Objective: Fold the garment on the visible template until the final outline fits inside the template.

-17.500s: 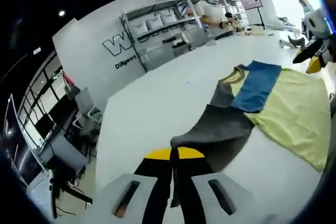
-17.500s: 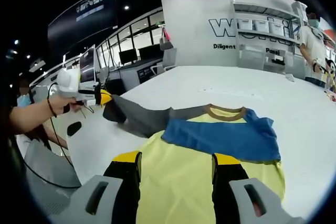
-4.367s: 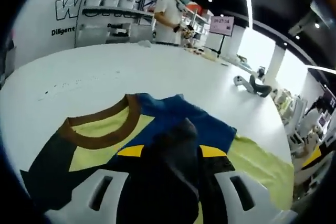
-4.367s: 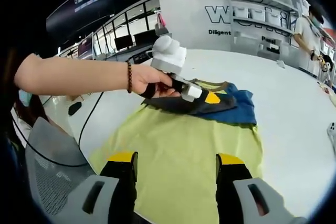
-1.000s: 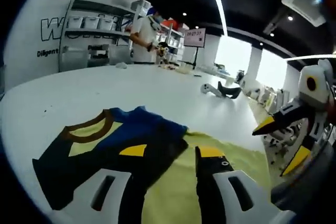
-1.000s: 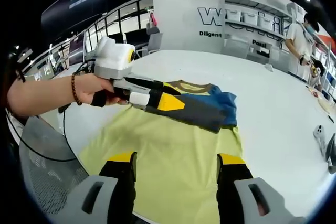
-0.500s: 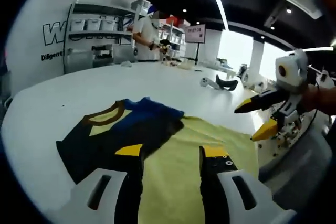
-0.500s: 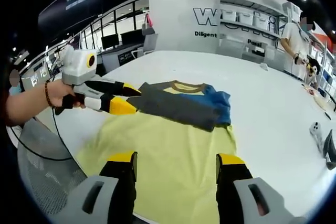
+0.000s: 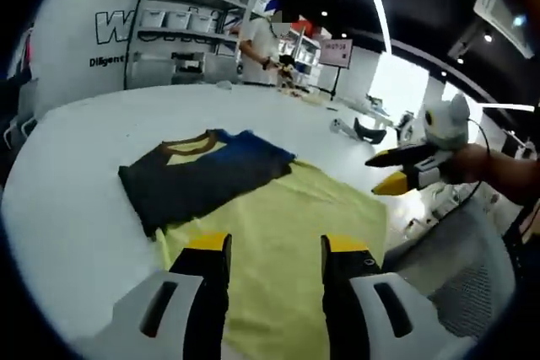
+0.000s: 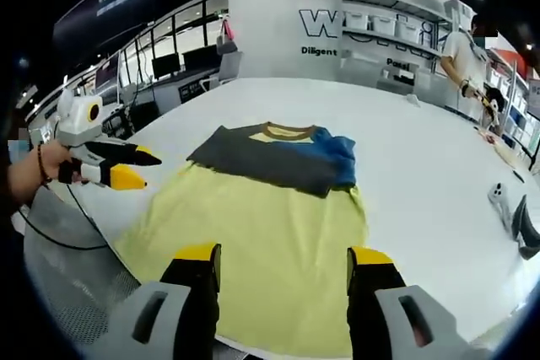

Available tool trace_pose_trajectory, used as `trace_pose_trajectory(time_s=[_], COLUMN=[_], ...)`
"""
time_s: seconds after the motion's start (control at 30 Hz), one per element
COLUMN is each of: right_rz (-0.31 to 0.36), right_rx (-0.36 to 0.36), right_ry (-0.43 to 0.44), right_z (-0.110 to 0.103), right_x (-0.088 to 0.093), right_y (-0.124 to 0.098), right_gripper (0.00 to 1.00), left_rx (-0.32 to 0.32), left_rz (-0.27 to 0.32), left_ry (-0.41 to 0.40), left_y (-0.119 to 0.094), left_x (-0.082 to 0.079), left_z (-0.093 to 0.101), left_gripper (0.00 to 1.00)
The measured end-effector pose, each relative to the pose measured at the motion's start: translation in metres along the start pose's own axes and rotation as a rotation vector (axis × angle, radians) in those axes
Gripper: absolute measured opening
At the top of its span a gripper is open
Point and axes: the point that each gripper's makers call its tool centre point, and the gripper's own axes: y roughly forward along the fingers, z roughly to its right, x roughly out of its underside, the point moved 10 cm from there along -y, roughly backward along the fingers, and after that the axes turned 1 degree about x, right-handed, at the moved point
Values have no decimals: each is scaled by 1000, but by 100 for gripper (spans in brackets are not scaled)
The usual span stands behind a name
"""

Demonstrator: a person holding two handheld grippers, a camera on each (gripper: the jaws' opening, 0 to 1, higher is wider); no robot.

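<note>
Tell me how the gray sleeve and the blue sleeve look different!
The gray sleeve is dark and lies on top, stretched wide across the shirt's chest. The blue sleeve is bright and mostly tucked under the gray sleeve, so just a bunched patch of it shows by the collar. Both are folded in over the yellow shirt and lie flat on the white table.

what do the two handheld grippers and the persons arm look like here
Each gripper has pale grey bodies carrying black jaws capped with yellow tips. The left gripper has a white rounded head with a yellow ring and a black cable trailing down. The right gripper looks the same. A dark beaded bracelet sits on the wrist.
</note>
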Motion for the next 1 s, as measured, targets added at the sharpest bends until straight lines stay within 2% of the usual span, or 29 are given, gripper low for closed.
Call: trace_pose_trajectory(time_s=[0.13,0.33,0.5,0.8,0.9,1.0], right_rz=[-3,-30,-82,-121,-103,-157], right_rx=[12,26,56,80,63,87], right_ry=[2,-7,-17,13,2,-32], right_z=[3,7,16,22,20,23], right_x=[6,16,31,50,50,54], right_y=[-3,-10,-11,-15,-17,-16], right_gripper=[57,57,57,57,57,57], left_rx=[-27,-60,-98,-106,-102,-107], left_rz=[-11,-80,-166,-259,-279,-310], left_ry=[-34,-46,-34,-35,-97,-115], left_y=[-15,-27,-35,-41,-42,-40], left_x=[10,29,46,62,68,73], left_z=[5,14,17,19,20,20], left_gripper=[37,36,34,32,29,25])
